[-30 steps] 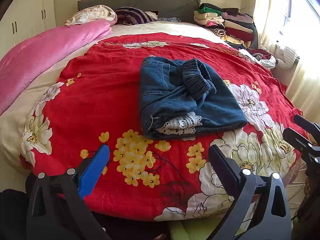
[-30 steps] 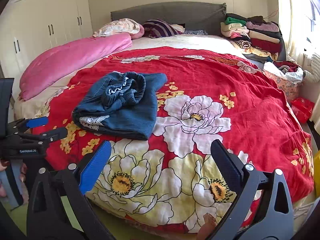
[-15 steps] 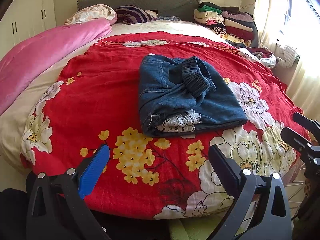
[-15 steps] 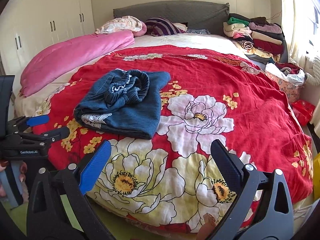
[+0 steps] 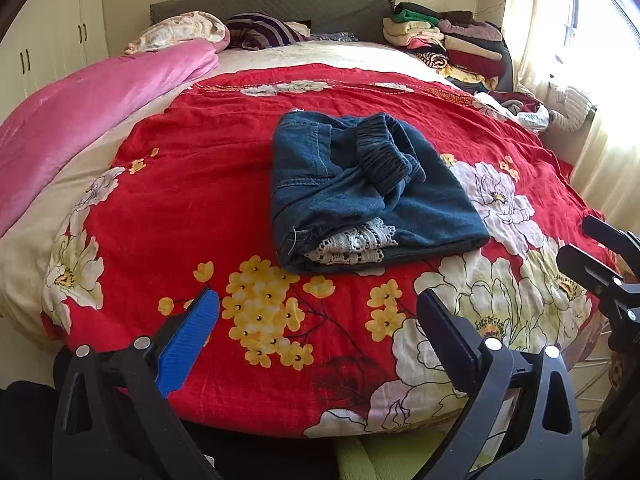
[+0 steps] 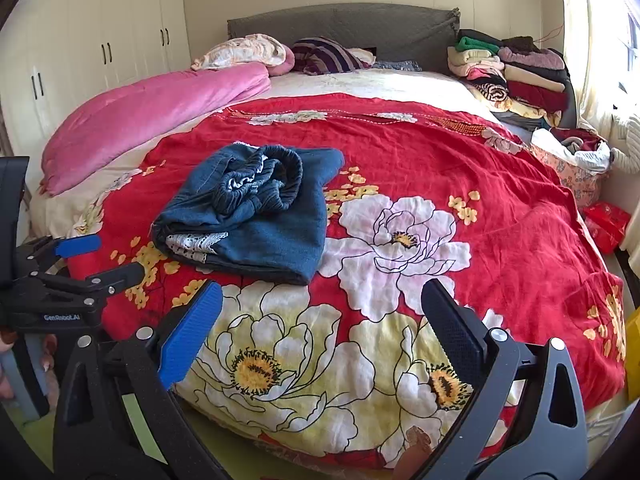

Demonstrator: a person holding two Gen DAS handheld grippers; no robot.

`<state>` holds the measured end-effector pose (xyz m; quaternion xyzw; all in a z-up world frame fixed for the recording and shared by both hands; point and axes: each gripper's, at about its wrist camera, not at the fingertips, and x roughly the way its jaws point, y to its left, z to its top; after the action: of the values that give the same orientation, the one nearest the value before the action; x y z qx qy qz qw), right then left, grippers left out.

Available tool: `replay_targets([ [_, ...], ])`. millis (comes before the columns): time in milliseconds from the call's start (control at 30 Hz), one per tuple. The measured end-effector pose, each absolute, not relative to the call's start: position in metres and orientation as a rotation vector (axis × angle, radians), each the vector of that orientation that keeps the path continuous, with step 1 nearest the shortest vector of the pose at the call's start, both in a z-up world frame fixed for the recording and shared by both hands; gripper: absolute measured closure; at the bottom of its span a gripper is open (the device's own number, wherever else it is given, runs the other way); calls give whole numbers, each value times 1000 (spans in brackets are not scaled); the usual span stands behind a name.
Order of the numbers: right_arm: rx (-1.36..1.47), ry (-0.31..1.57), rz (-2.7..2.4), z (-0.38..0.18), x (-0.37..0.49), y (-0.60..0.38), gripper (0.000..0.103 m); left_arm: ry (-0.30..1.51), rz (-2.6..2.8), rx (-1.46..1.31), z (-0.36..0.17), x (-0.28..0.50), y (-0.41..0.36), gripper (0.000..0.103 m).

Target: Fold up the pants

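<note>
While both tools hung back at the foot of the bed, the left gripper (image 5: pixel 318 320) sat nearest the lens with its jaws wide apart and nothing between them, one blue pad, one black. Same story on the other side: the right gripper (image 6: pixel 320 312) was spread just as wide, gripping nothing, poised over the near edge of the bedding. Each tool showed in the other's camera too, off at the frame edge and clear of the cloth.

Under them lay the red floral quilt (image 5: pixel 192 184), big cream peonies and clusters of yellow blossoms draped over the foot of the bed. Moving up the quilt, there sat the pants (image 5: pixel 360 192), dark blue denim, folded into a compact bundle around the middle of the spread, well apart from both tools. A white lace trim (image 5: pixel 352 244) peeked out of the near edge, and the elastic waistband (image 5: pixel 384 156) was bunched on top, a bit rumpled.

Further back, a pink comforter (image 6: pixel 152 112) was rolled along the left side of the bed. Beyond it came pillows (image 6: pixel 244 50) against the grey headboard (image 6: pixel 344 24), a stack of folded clothes (image 6: pixel 508 72) at the far right corner, and white wardrobe doors (image 6: pixel 100 36) along the left wall.
</note>
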<state>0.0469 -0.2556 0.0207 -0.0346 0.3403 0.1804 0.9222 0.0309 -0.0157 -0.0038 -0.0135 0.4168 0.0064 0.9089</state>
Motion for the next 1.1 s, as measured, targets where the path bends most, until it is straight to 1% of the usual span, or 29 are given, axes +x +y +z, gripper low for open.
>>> replay_targets([
  [733, -76, 716, 353, 12, 49, -257, 9, 860, -8, -3, -5, 30, -21, 4],
  [833, -73, 721, 347, 11, 51, -257, 9, 886, 36, 32, -8, 33, -24, 4],
  [1100, -54, 734, 316, 4, 59, -264, 9, 833, 107, -53, 0, 38, 5, 4],
])
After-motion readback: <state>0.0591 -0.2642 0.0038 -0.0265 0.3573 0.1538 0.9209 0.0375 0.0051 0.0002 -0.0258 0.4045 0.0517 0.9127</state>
